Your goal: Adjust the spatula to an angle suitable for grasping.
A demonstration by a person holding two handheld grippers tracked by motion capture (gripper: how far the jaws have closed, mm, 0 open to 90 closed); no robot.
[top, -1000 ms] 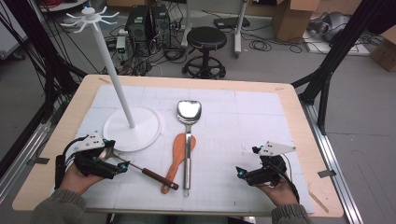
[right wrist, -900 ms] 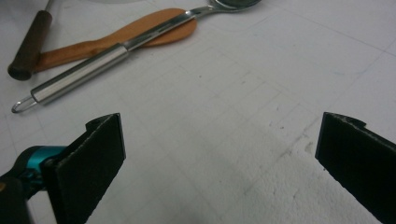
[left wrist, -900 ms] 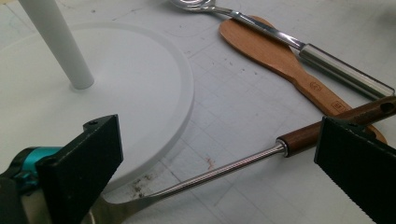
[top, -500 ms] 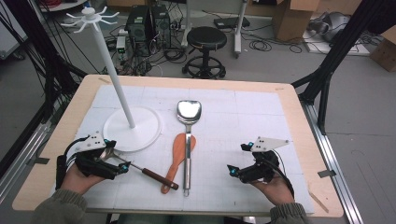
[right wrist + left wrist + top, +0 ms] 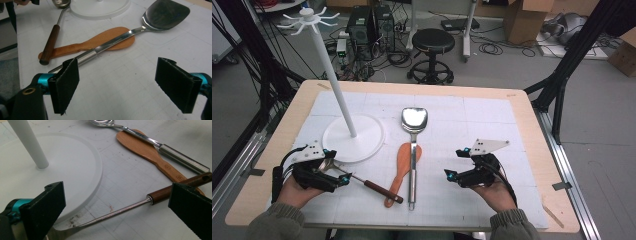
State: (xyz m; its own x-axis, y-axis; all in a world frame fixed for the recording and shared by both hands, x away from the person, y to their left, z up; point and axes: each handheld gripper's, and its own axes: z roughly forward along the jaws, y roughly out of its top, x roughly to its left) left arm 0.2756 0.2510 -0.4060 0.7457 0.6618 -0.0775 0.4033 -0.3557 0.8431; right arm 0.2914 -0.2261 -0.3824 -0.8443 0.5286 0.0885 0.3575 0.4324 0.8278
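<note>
A steel spatula (image 5: 413,150) lies lengthwise on the white mat, its handle crossing a wooden spatula (image 5: 401,162). Left of them lies a ladle (image 5: 377,189) with a dark wooden grip; its bowl is at the rim of a white rack's round base (image 5: 362,132). My left gripper (image 5: 338,174) stands open at the front left, its jaws wide to either side of the ladle's steel shaft (image 5: 117,211) without touching it. My right gripper (image 5: 456,164) is open at the front right, just right of the steel spatula's handle (image 5: 85,56). Its jaws have just been closing, with nothing between them.
The rack's white pole (image 5: 337,85) rises from the base and ends in a ring of hooks. The mat covers most of the wooden table (image 5: 532,130). On the floor behind the table are a black stool (image 5: 431,42), computer cases and cardboard boxes.
My right gripper has moved left toward the steel spatula's handle and risen a little, and its jaws stand narrower. The left gripper and the utensils have stayed put.
</note>
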